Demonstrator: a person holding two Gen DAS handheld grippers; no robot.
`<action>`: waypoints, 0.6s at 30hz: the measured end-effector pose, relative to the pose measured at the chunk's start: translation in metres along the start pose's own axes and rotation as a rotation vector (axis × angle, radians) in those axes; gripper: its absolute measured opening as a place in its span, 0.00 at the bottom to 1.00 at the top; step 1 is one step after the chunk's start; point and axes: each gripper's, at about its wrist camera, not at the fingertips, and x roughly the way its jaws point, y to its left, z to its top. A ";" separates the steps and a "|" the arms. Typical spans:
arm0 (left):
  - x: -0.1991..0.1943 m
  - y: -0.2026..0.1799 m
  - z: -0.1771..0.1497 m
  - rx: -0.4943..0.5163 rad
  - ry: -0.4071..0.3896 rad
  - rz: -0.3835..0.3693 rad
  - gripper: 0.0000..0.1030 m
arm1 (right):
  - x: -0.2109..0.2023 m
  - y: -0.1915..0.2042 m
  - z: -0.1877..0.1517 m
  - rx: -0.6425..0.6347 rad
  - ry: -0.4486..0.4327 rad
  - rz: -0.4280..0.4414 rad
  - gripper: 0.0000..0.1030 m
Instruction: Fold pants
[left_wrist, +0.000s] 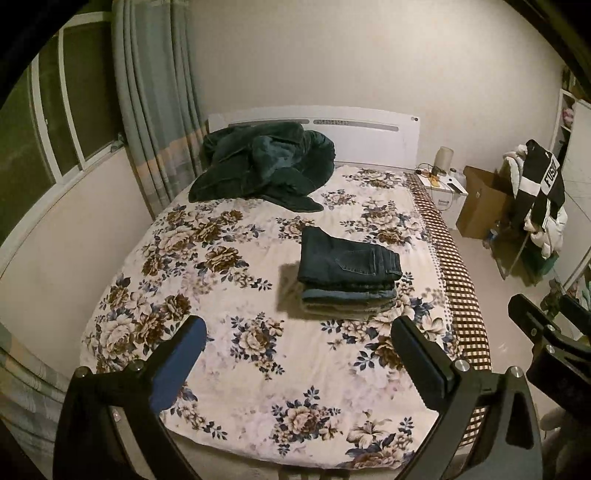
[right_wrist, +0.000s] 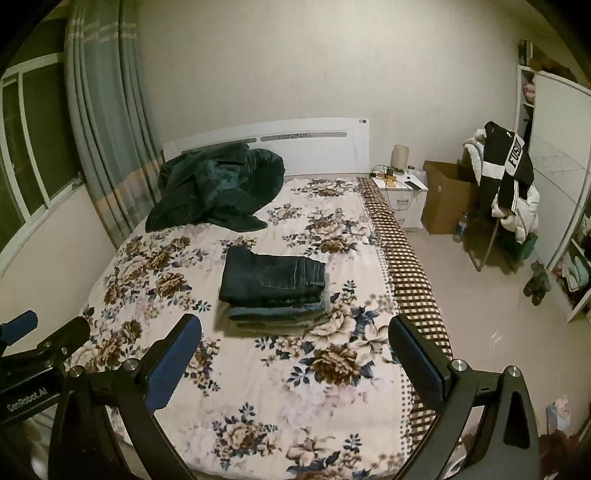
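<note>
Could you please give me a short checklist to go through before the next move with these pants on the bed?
1. Left gripper open and holding nothing: ok.
2. Right gripper open and holding nothing: ok.
3. Top jeans folded and resting on the stack: ok.
4. Stack edges aligned: cannot tell; lower layers show only at the near edge.
5. Unfolded pants within reach: not ok; only a dark green blanket lies near the headboard.
6. Both grippers clear of the stack: ok.

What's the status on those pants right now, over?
Left claw open, right claw open, both empty. Folded jeans top a stack on the bed. Nothing in the way.
</note>
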 end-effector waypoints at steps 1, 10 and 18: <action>0.000 0.000 0.000 0.001 -0.001 0.000 0.99 | 0.000 0.000 0.001 0.001 0.000 -0.001 1.00; 0.001 0.001 0.003 0.001 -0.004 0.003 0.99 | 0.002 0.001 0.002 0.000 0.001 -0.001 1.00; 0.002 0.003 0.005 -0.002 -0.003 0.008 0.99 | 0.004 0.004 0.002 -0.006 0.003 -0.003 1.00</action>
